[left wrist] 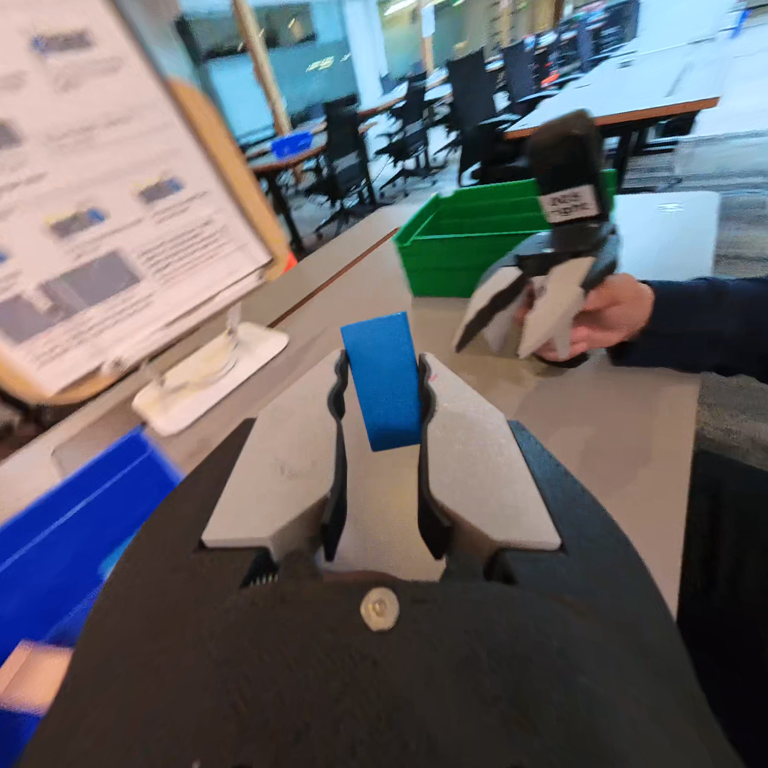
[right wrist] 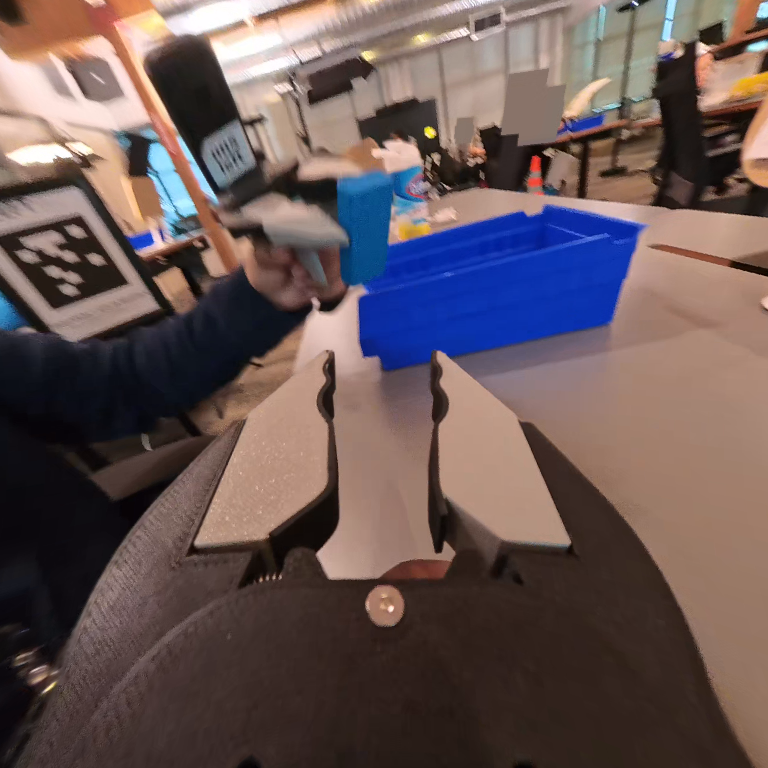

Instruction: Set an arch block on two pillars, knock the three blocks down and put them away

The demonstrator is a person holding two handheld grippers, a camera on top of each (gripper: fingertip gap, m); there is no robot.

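My left gripper [left wrist: 380, 365] is shut on a blue rectangular block [left wrist: 382, 382] and holds it tilted in the air above the grey table [left wrist: 582, 436]. The same block [right wrist: 363, 228] shows upright in the right wrist view, held by the left gripper [right wrist: 332, 241] above the near end of the blue bin [right wrist: 498, 291]. My right gripper [right wrist: 382, 374] is open and empty, low over the table. It also shows in the left wrist view [left wrist: 492, 345], in front of the green bin [left wrist: 457, 249]. No other block is in view.
A corner of the blue bin [left wrist: 62, 519] lies at the lower left. A stand with printed sheets [left wrist: 104, 187] rests on a white base [left wrist: 216, 374] at the left. A framed marker board [right wrist: 62, 257] stands off the table. Office chairs and desks are behind. The gap from one gripper's tips to the other's is roughly 10 cm.
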